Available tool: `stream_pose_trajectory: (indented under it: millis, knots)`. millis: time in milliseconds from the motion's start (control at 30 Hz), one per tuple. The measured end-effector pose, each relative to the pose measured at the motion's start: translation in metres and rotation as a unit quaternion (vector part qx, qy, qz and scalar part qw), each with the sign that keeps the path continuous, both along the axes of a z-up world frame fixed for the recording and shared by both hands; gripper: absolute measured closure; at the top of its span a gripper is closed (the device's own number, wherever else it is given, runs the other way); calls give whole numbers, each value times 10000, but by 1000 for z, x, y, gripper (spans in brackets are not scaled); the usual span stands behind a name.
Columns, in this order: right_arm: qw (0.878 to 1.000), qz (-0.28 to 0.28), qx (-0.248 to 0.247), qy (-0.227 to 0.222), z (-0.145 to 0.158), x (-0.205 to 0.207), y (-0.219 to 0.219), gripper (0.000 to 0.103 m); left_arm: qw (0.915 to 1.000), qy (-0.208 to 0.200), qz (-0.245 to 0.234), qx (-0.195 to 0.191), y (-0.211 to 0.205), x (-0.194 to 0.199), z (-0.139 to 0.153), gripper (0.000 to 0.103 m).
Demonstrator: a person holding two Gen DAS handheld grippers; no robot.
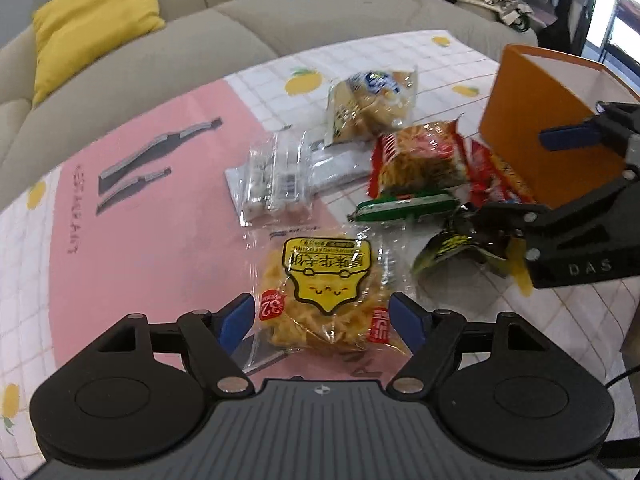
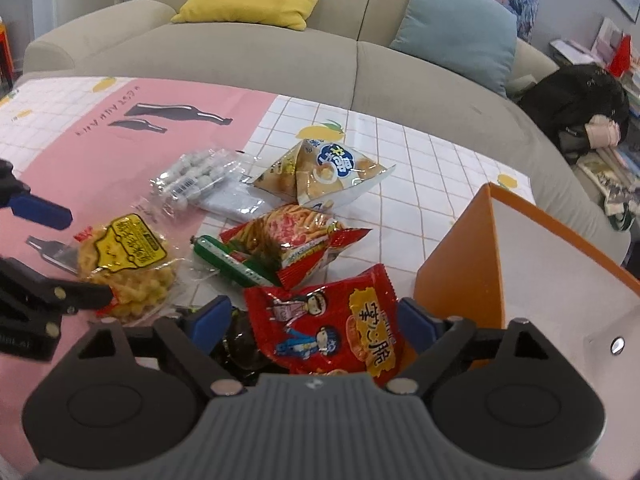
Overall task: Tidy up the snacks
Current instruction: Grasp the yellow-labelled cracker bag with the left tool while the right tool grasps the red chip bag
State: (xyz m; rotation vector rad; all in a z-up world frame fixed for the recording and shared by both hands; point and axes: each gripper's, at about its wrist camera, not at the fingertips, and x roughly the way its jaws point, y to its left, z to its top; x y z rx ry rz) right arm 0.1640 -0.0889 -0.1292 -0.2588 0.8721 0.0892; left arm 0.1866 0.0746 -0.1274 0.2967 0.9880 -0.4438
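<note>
My left gripper [image 1: 320, 314] is open, its blue pads on either side of a round cracker pack with a yellow label [image 1: 324, 292] that lies on the table; the pads look just clear of it. My right gripper [image 2: 314, 318] is open over a red cartoon packet [image 2: 332, 320], which lies between its fingers beside the orange box [image 2: 452, 264]. In the left wrist view the right gripper [image 1: 532, 178] hangs in front of that orange box [image 1: 532, 120]. Nearby lie a red noodle-snack bag [image 2: 292, 236], a green sausage stick [image 2: 228, 260] and a pyramid-shaped bag [image 2: 320, 176].
A clear bag of grey-white balls [image 1: 276, 180] lies further back. A crumpled dark packet with yellow print [image 1: 452, 246] sits under the right gripper. The cloth is pink with a white lemon-print grid [image 1: 120, 248]. A beige sofa [image 2: 240, 52] with cushions borders the table's far edge.
</note>
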Motion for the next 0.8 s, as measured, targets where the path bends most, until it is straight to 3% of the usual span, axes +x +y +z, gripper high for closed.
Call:
stream_pose_trajectory:
  millis: [100,233,333,400,567,700,800]
  knots:
    - [9997,52,-247,-67,-6,3,4,12,9999,150,34,-56,2,8,-8,13]
    - [9982,100,-555,-195,-14,2,9,12,9998,205,-48,-21,0,9,-16,5]
    - [9971,226,-687,-252,-16,0,14,20,9998,161,-125,24,-4,10,-20,0]
    - [9967,266,-748,-145,-21,0,19,20,9998,158,-138,38,-6,11,-22,0]
    - [9994,24,-327,129,-28,5,15,22,9997,230,14,-116,-4,15,-28,0]
    - [9991,-273,232,242,-30,6,6,31,9979,412,286,-403,4,17,-32,0]
    - [9991,-285,289,123,-24,3,7,51,9958,518,446,-617,8,16,-31,2]
